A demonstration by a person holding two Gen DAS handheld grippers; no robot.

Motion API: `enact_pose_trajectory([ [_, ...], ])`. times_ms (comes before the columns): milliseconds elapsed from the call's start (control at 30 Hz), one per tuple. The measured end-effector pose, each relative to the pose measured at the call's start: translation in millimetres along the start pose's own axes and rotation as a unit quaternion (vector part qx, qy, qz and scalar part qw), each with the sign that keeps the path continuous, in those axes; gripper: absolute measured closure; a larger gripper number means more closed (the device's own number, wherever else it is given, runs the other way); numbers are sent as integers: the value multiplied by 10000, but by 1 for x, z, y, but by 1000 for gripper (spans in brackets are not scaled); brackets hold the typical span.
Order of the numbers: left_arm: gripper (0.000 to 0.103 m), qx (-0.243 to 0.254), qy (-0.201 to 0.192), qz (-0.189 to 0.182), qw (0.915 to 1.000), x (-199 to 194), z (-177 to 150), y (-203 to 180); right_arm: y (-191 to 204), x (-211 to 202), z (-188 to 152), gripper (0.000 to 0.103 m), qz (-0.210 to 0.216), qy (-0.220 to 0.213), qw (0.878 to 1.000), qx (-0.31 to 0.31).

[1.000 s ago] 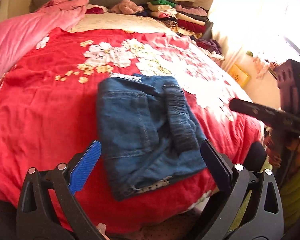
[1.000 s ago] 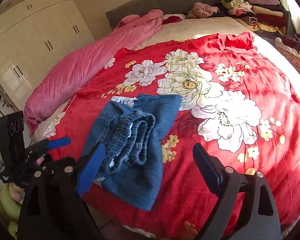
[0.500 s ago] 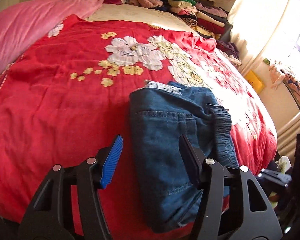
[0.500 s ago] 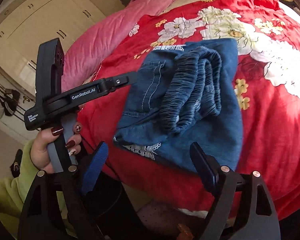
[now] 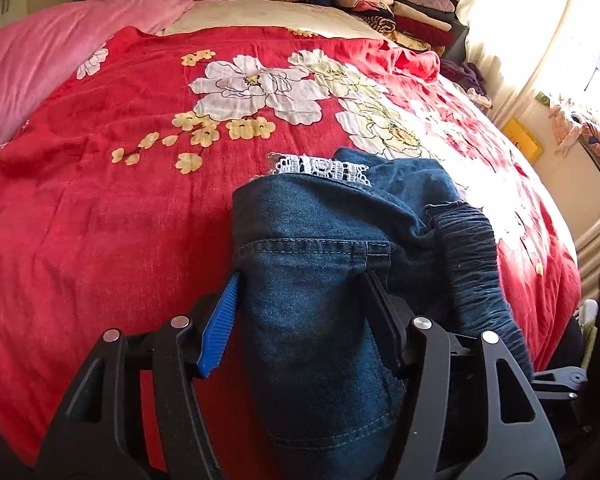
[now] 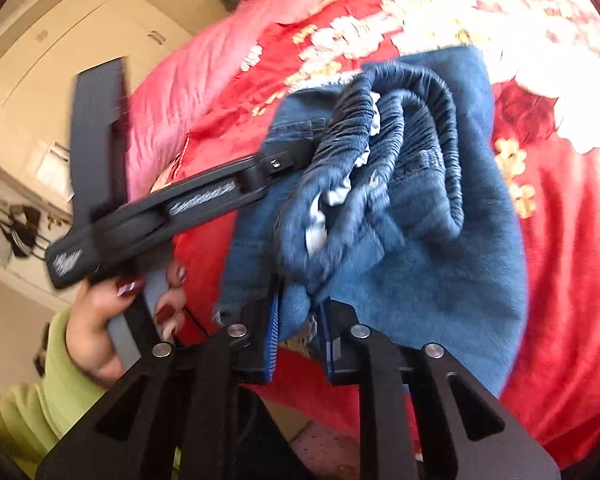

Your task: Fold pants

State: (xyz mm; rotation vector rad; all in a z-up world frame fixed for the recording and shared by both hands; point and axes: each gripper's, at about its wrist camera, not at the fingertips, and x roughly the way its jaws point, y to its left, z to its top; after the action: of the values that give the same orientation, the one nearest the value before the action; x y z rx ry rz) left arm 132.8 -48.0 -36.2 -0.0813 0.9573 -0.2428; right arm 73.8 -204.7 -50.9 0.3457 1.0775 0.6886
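The folded blue denim pants (image 5: 332, 264) lie on the red flowered bedspread (image 5: 100, 200) near the bed's front edge, elastic waistband (image 5: 472, 256) on the right side. My left gripper (image 5: 300, 320) is over the pants' left part, its jaws around the denim with a wide gap. In the right wrist view the pants (image 6: 400, 200) are bunched and my right gripper (image 6: 300, 332) is shut on their near edge. The left gripper (image 6: 288, 160) shows there from the side, reaching into the pants' left edge.
A pink duvet (image 5: 40, 64) lies along the bed's left side. Stacked folded clothes (image 5: 388, 12) sit at the head of the bed. A window with curtain (image 5: 560, 60) is on the right, white wardrobes (image 6: 40, 60) on the left.
Both grippers have moved in onto the pants. The left jaws narrowed around the left part. The right gripper closed on the near edge and the fabric bunched up.
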Motion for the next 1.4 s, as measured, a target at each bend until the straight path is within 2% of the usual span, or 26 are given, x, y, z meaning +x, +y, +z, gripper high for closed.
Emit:
enact_pose_trajectory([
  [100, 46, 19, -13, 24, 10000, 2, 0, -2, -13, 11, -9, 88, -204, 217, 9994, 177],
  [200, 45, 4, 0, 20, 10000, 2, -2, -3, -20, 16, -11, 88, -151, 274, 9990, 332],
  [267, 45, 17, -22, 46, 10000, 1, -3, -3, -16, 11, -9, 83, -147, 274, 9991, 277],
  [433, 44, 46, -81, 55, 9999, -5, -4, -5, -10, -5, -8, 62, -347, 116, 9992, 145],
  [500, 44, 53, -91, 46, 9999, -7, -4, -5, -8, -12, -7, 60, -487, 49, 9988, 54],
  [533, 43, 59, -97, 49, 9999, -8, -4, -6, -8, -16, -8, 55, -559, -2, 9984, 16],
  [667, 42, 49, -121, 39, 9999, -12, -5, -6, -6, -37, -16, 50, -802, -257, 9963, -159],
  [733, 39, 70, -158, 36, 9998, -15, -4, -8, -5, -48, -18, 42, -984, -426, 9938, -283],
  [867, 37, 108, -265, 42, 9996, -25, -4, -10, -5, -63, -10, 41, -1278, -785, 9875, -483],
  [900, 36, 119, -297, 49, 9995, -27, -4, -11, -4, -70, -12, 37, -1352, -876, 9855, -535],
  [933, 33, 130, -329, 59, 9994, -30, -4, -11, -3, -76, -14, 32, -1416, -965, 9835, -576],
  [1067, 27, 189, -450, 114, 9987, -41, -5, -15, -2, -88, -8, 30, -1672, -1249, 9750, -762],
  [1167, 22, 189, -517, 98, 9984, -48, -7, -15, -2, -92, -3, 24, -1768, -1415, 9706, -820],
  [1233, 15, 183, -569, 81, 9982, -53, -8, -15, -2, -94, 3, 19, -1792, -1461, 9694, -821],
  [1400, 10, 246, -664, 149, 9974, -62, -10, -17, -6, -99, 9, 16, -1912, -1538, 9664, -766],
])
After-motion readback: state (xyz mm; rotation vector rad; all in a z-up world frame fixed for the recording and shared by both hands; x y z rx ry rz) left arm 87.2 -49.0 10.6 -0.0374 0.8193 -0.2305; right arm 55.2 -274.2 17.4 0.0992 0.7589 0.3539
